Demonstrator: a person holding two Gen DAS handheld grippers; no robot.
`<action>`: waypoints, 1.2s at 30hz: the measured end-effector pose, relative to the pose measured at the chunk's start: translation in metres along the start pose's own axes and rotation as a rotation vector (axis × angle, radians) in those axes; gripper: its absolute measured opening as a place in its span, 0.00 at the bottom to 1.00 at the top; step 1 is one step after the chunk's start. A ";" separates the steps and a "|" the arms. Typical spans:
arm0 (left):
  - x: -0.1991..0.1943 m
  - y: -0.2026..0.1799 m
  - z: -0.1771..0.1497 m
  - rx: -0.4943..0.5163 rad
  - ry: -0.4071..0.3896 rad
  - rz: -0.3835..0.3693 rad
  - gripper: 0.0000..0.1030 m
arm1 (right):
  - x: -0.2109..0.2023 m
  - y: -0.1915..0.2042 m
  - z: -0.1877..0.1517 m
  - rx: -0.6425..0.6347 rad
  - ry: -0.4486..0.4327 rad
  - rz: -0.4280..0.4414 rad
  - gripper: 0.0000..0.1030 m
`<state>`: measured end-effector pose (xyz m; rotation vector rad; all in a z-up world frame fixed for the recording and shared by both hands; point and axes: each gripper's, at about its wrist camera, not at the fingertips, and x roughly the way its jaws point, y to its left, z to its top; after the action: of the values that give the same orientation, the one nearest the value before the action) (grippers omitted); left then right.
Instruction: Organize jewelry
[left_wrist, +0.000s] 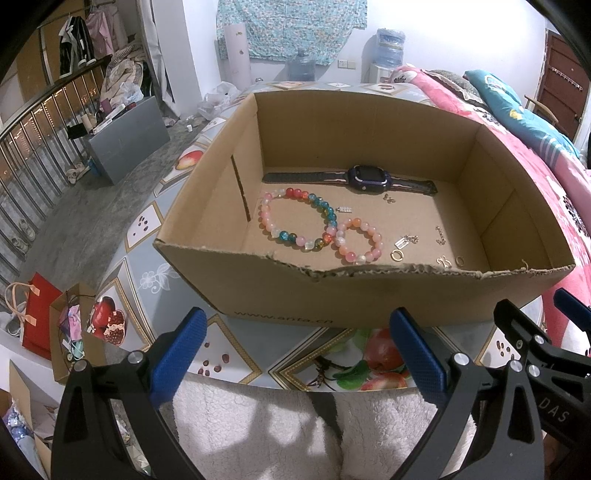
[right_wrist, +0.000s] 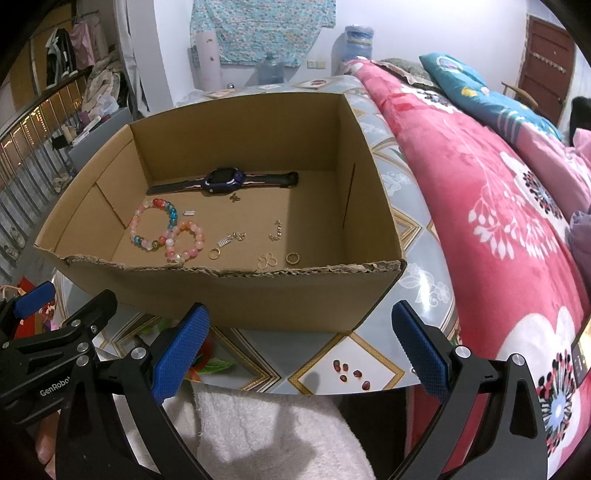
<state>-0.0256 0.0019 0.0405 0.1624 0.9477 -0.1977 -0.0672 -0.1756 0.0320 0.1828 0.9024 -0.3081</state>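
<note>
An open cardboard box (left_wrist: 369, 295) (right_wrist: 236, 291) stands on a patterned table. Inside lie a dark purple watch (left_wrist: 364, 178) (right_wrist: 221, 180), a large multicolour bead bracelet (left_wrist: 295, 218) (right_wrist: 153, 221), a smaller pink-orange bead bracelet (left_wrist: 358, 240) (right_wrist: 186, 240), gold rings (left_wrist: 397, 254) (right_wrist: 291, 257), and several small charms and chain pieces (left_wrist: 406, 242) (right_wrist: 275, 230). My left gripper (left_wrist: 299, 350) is open and empty, in front of the box's near wall. My right gripper (right_wrist: 301, 343) is open and empty, also in front of the box.
A pink floral quilt (right_wrist: 498, 221) lies to the right of the table (right_wrist: 369, 369). A white fleece cloth (left_wrist: 277, 424) is below the grippers. On the left, the floor holds a red bag (left_wrist: 37, 325), a grey box (left_wrist: 125, 140) and a railing (left_wrist: 37, 122).
</note>
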 end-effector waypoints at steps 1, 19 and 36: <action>0.000 0.000 0.000 0.000 -0.001 0.000 0.94 | 0.000 0.000 0.000 0.001 0.001 0.000 0.92; 0.000 0.001 0.000 0.000 -0.002 0.000 0.94 | 0.000 0.000 0.000 0.002 0.001 -0.001 0.92; 0.000 0.002 0.000 0.001 0.003 0.001 0.94 | 0.001 0.000 0.002 0.006 0.009 -0.001 0.92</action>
<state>-0.0248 0.0034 0.0406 0.1639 0.9501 -0.1971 -0.0654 -0.1761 0.0325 0.1894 0.9109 -0.3112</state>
